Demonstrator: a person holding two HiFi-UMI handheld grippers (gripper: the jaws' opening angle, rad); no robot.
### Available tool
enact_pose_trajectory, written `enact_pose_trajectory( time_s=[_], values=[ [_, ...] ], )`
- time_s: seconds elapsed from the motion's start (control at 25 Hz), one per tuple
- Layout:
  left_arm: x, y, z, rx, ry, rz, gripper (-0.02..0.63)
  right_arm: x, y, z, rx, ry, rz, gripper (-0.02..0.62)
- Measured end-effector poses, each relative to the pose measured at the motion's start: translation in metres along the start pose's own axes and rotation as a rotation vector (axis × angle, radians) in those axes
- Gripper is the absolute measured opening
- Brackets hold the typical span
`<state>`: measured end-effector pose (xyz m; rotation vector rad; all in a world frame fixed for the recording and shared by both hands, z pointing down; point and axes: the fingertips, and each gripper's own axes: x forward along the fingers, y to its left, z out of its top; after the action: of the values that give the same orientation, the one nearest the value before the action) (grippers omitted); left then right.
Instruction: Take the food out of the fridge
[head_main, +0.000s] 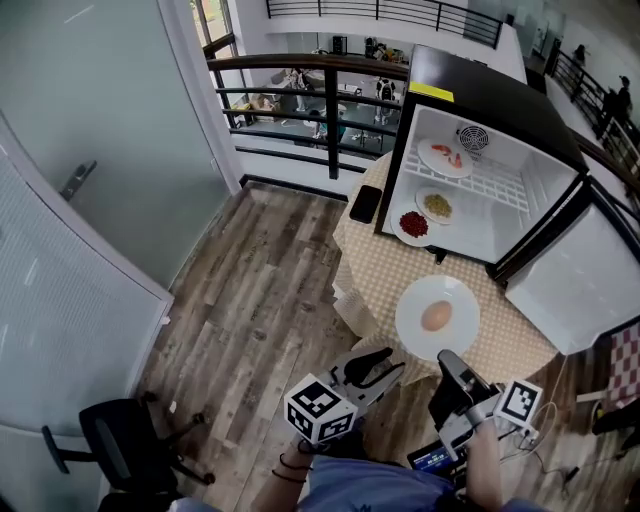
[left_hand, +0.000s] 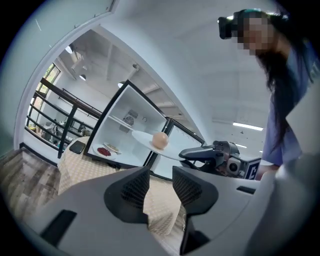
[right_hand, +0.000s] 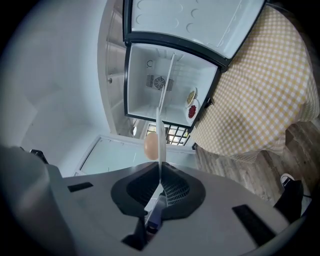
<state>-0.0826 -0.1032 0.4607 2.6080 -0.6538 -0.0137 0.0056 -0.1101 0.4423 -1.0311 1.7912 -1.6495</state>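
As it lies in the middle of a white plate (head_main: 410, 322), the round pale-brown piece of food (head_main: 436, 316) is already outside the fridge (head_main: 520, 120), over the near part of the table. The right gripper (head_main: 448, 362) holds this plate by its near rim: in the right gripper view both jaws are closed tight on the thin edge, with the plate standing out from between them. In the left gripper view the plate is seen lifted in the air, level, with the food on top.

Just to the left of it, the left gripper (head_main: 392, 362) has its jaws apart with a clear gap, and nothing is between them. It does not touch the plate.

Farther away the fridge stands on the table with a yellow checked cloth (head_main: 370, 250), and its door (head_main: 570, 290) is swung open to the right. Inside, a plate with red pieces (head_main: 444, 157) rests on the wire shelf. Below it, on the fridge floor, are a small plate with yellowish food (head_main: 436, 206) and, nearer, a plate with dark red food (head_main: 412, 225). A black phone (head_main: 366, 203) lies on the cloth just left of the fridge.

A wooden floor (head_main: 260, 290) spreads on the left, with a black office chair (head_main: 120, 440) at the near left.
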Motion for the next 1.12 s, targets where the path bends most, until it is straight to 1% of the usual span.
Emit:
enact_pose_trajectory(
  time_s=[0.08, 0.2, 0.32, 0.48, 0.6, 0.68, 0.84, 1.12],
  values=[
    [0.006, -0.021, -0.002, 0.007, -0.005, -0.035, 0.174, -0.014, 0.002, -0.001, -0.004, 0.007, 0.007, 0.025],
    [0.013, -0.050, -0.012, 0.001, 0.015, -0.054, 0.193, -0.038, 0.004, -0.004, -0.006, 0.020, 0.014, 0.025],
    [0.017, -0.077, -0.024, 0.006, 0.026, -0.049, 0.196, -0.065, 0.002, -0.007, -0.008, 0.030, 0.024, 0.025],
    [0.018, -0.106, -0.037, -0.013, 0.022, -0.037, 0.196, -0.099, -0.004, -0.013, 0.004, 0.034, 0.035, 0.025],
    [0.022, -0.128, -0.044, 0.005, 0.024, -0.027, 0.196, -0.124, -0.008, -0.017, 0.001, 0.043, 0.042, 0.025],
    [0.025, -0.143, -0.048, 0.011, 0.022, -0.030, 0.196, -0.142, -0.012, -0.020, 0.001, 0.040, 0.048, 0.025],
    [0.030, -0.178, -0.062, -0.012, 0.007, -0.046, 0.196, -0.179, -0.018, -0.025, -0.002, 0.029, 0.056, 0.025],
    [0.034, -0.231, -0.098, -0.004, 0.058, -0.058, 0.196, -0.233, -0.033, -0.040, 0.018, 0.018, 0.063, 0.025]
  ],
)
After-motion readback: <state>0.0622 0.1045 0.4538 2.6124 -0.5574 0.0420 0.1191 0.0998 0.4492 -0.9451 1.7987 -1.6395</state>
